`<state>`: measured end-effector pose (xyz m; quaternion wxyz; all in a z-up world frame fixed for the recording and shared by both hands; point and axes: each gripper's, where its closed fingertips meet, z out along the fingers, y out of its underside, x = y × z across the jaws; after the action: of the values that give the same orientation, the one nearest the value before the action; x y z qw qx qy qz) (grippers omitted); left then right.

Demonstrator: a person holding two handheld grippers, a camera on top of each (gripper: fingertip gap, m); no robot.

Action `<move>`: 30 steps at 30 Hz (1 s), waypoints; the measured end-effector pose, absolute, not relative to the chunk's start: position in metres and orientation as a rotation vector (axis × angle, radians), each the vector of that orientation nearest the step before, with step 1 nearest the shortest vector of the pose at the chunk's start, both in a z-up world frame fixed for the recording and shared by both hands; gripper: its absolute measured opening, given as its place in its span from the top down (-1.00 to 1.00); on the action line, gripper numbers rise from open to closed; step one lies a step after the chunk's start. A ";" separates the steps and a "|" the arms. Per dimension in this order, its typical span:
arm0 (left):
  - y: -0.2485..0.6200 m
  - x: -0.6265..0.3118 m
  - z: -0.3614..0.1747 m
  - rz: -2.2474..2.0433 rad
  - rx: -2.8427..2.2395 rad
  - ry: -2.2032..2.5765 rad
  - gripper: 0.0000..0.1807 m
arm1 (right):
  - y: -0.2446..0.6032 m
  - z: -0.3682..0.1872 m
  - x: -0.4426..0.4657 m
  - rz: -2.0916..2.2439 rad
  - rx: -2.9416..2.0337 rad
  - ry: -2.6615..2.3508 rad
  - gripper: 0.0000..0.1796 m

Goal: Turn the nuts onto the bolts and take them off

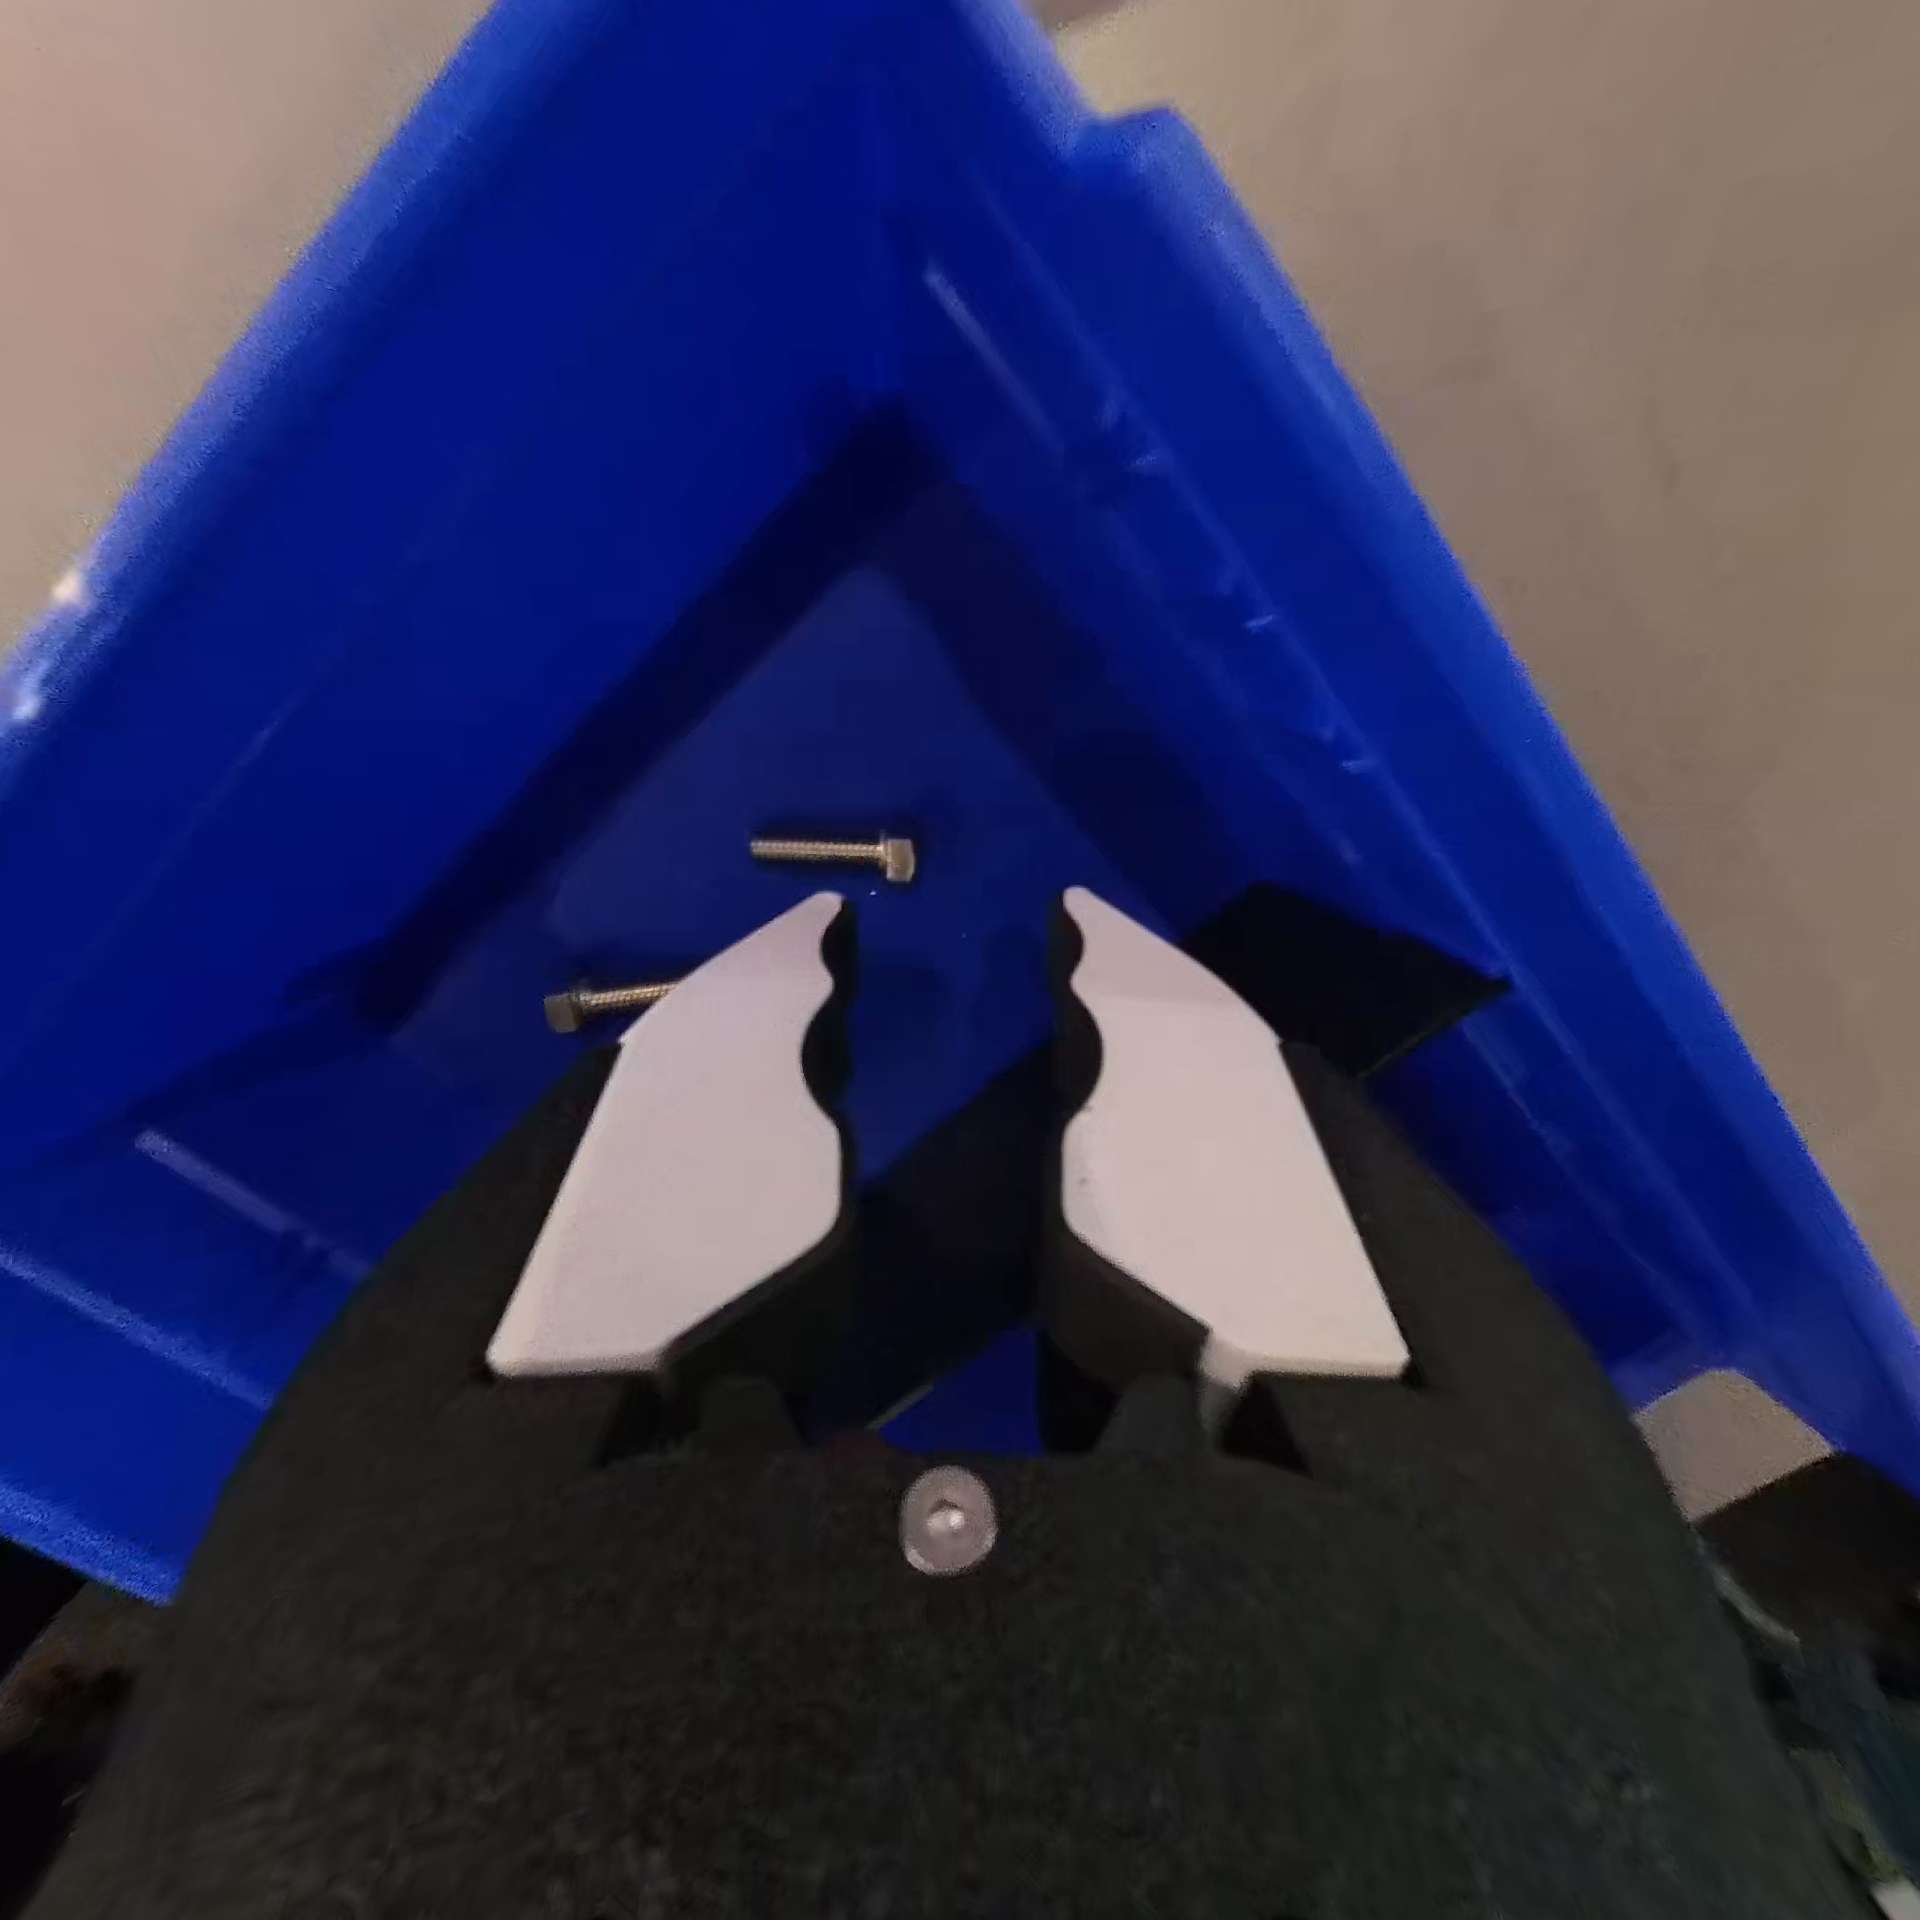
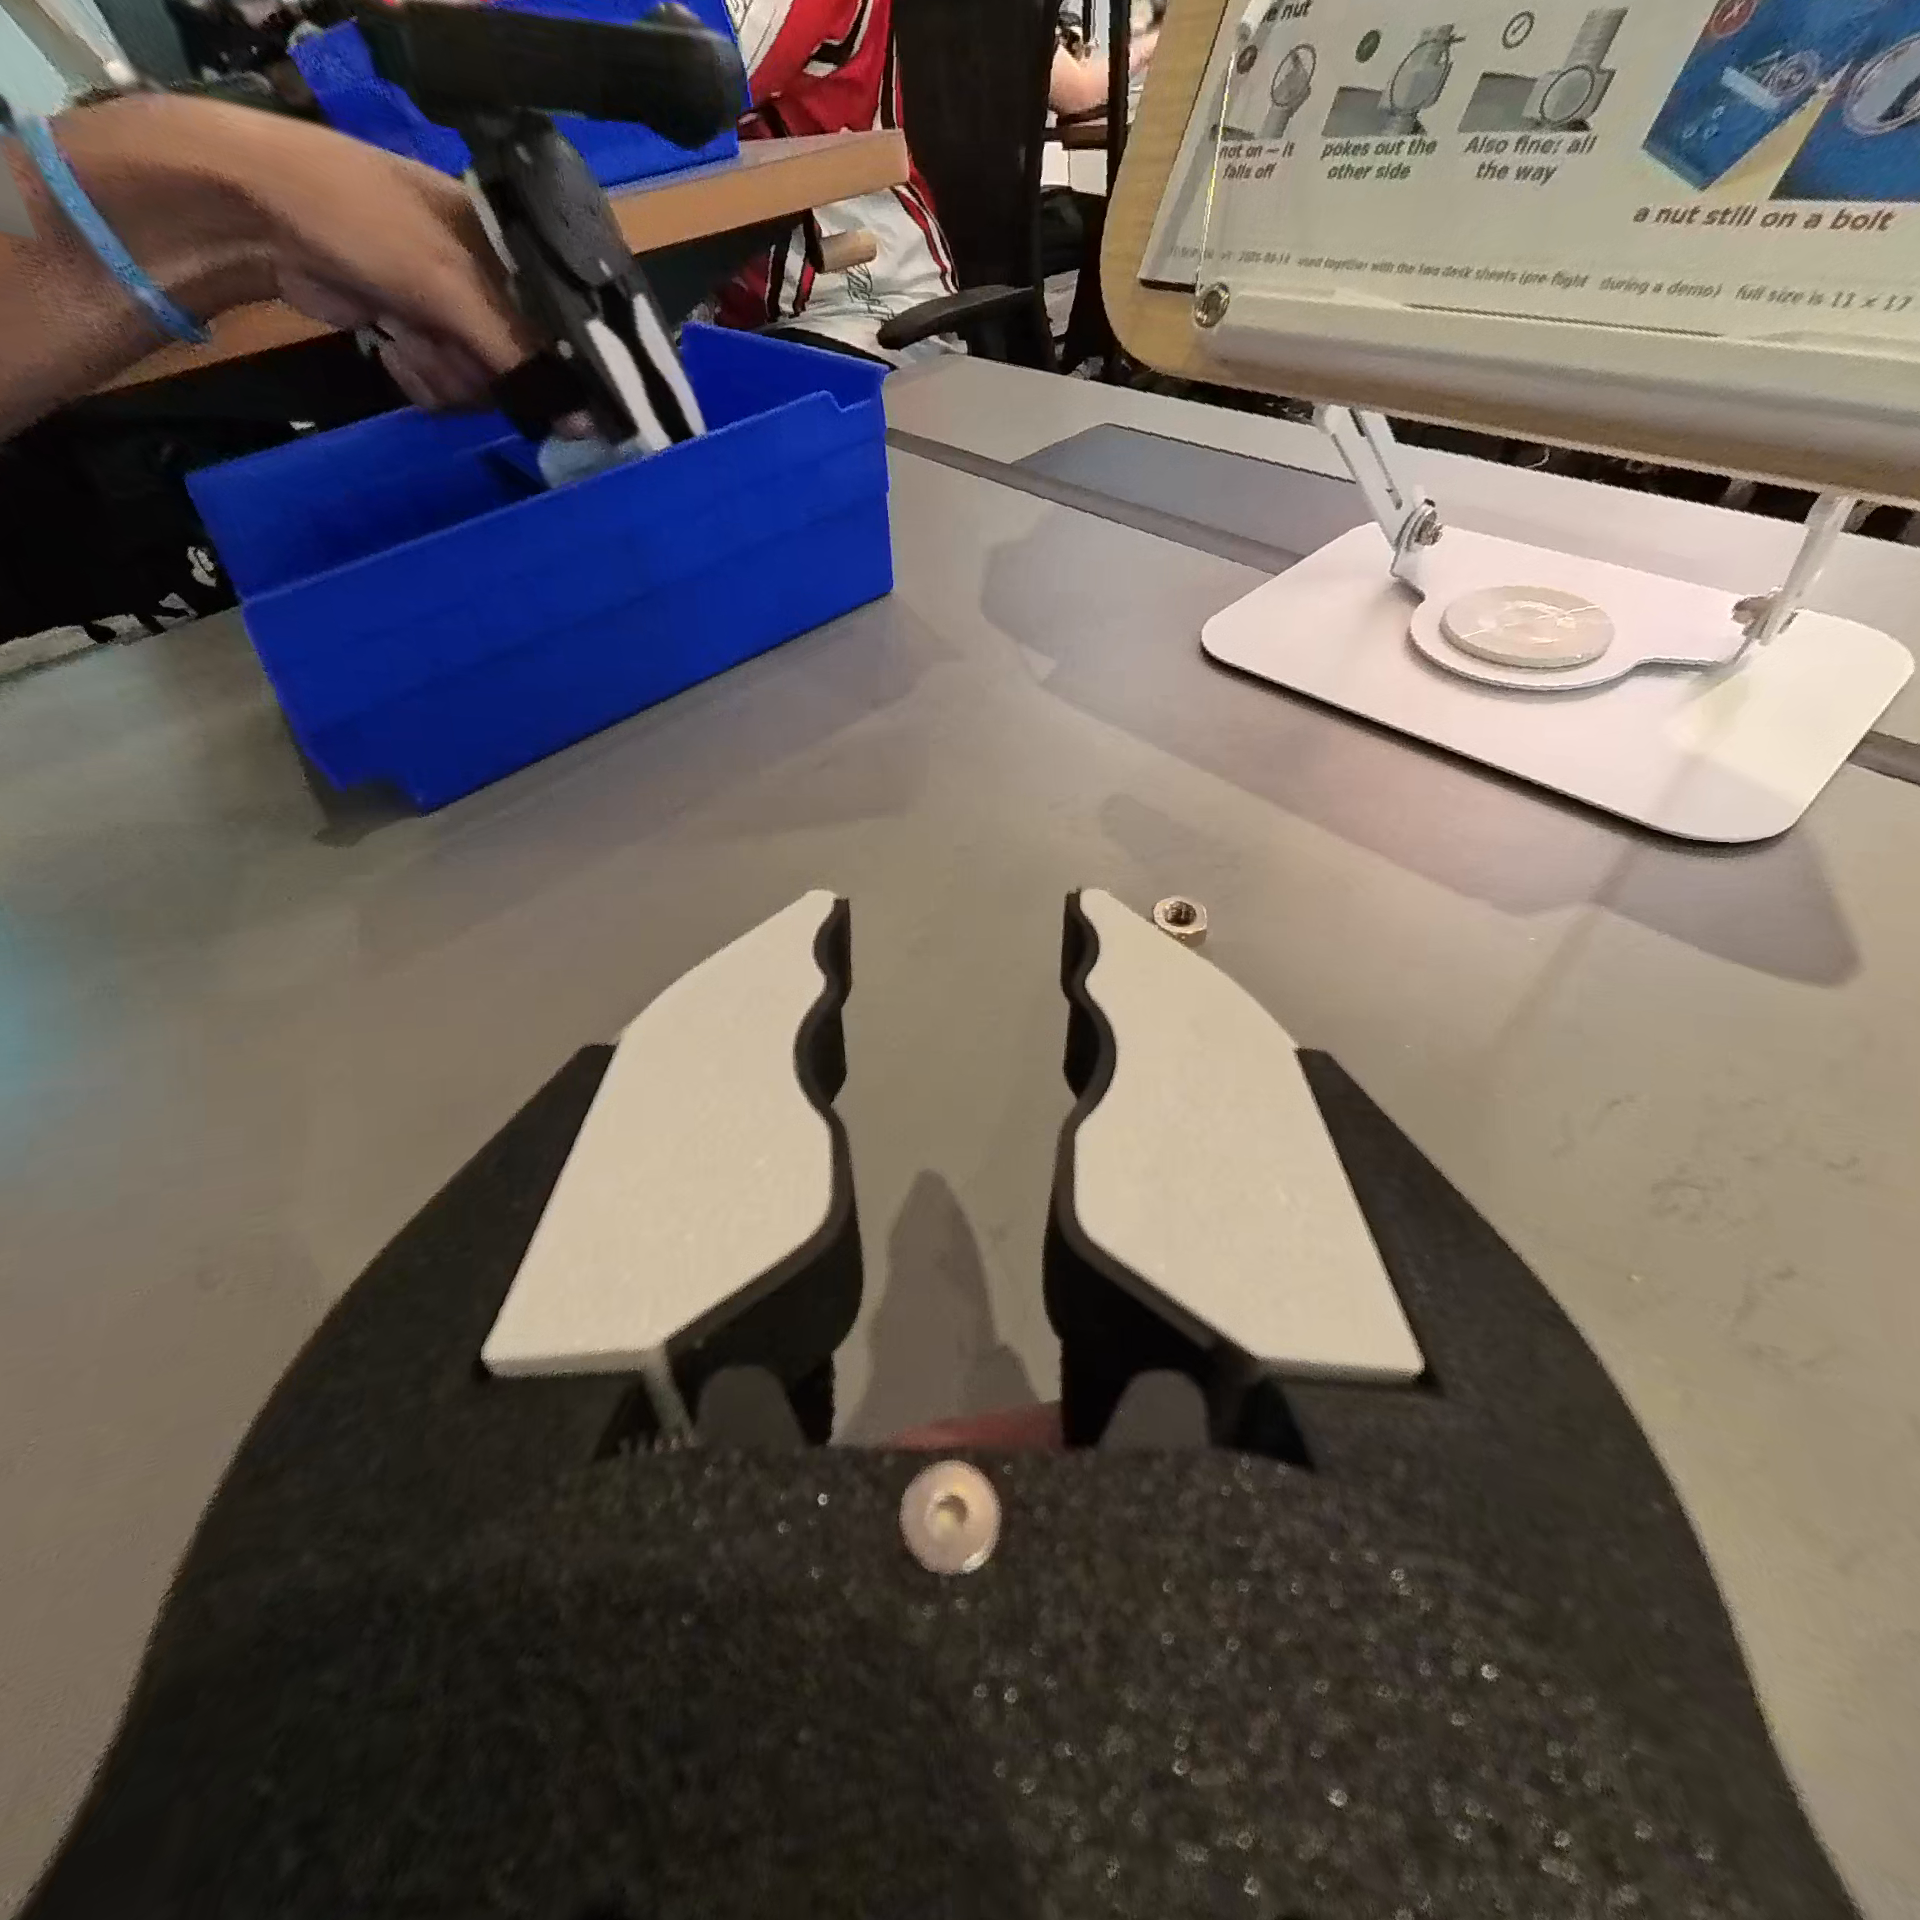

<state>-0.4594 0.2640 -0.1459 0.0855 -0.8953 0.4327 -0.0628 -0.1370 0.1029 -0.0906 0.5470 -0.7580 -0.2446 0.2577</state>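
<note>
Reaching into the blue bin (image 1: 520, 520), the left gripper (image 1: 951, 914) gapes over two bolts (image 1: 831, 854).
Right gripper (image 2: 956, 914), jaws apart and empty, hovers beside a nut (image 2: 1180, 918) on the table (image 2: 1558, 1195).

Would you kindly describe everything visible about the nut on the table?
The nut is a small, metallic, brass-toned hex piece lying flat on the grey table, its threaded hole facing up. It sits loose, on no bolt, just beyond the right fingertip of the right gripper, whose jaws stand open and empty.

Shared workroom: grey desk (image 2: 1455, 1091), instruction sheet stand (image 2: 1558, 665), blue parts bin (image 2: 582, 644).
</note>
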 end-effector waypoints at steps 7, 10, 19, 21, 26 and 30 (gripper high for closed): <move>0.272 -0.469 -0.163 -0.089 -2.805 1.388 0.58 | 0.102 -0.090 -0.138 0.633 -1.796 -0.578 0.58; 0.275 -0.474 -0.173 -0.008 -2.809 1.445 0.58 | 0.101 -0.090 -0.138 0.635 -1.797 -0.580 0.58; 0.278 -0.474 -0.187 0.093 -2.711 1.552 0.91 | 0.101 -0.091 -0.138 0.645 -1.806 -0.579 0.58; 0.280 -0.472 -0.179 0.086 -2.646 1.553 0.91 | 0.101 -0.091 -0.138 0.651 -1.806 -0.578 0.58; 0.279 -0.458 -0.126 0.011 -2.397 1.469 0.91 | 0.101 -0.092 -0.139 0.661 -1.808 -0.576 0.59; 0.239 -0.421 -0.068 -0.086 -2.047 1.524 0.92 | 0.099 -0.091 -0.141 0.719 -1.807 -0.559 0.59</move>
<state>-0.4212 0.2387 -0.0684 0.2901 -0.7672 0.5711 -0.0322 -0.1413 0.0993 -0.0908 0.5304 -0.7570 -0.2342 0.3012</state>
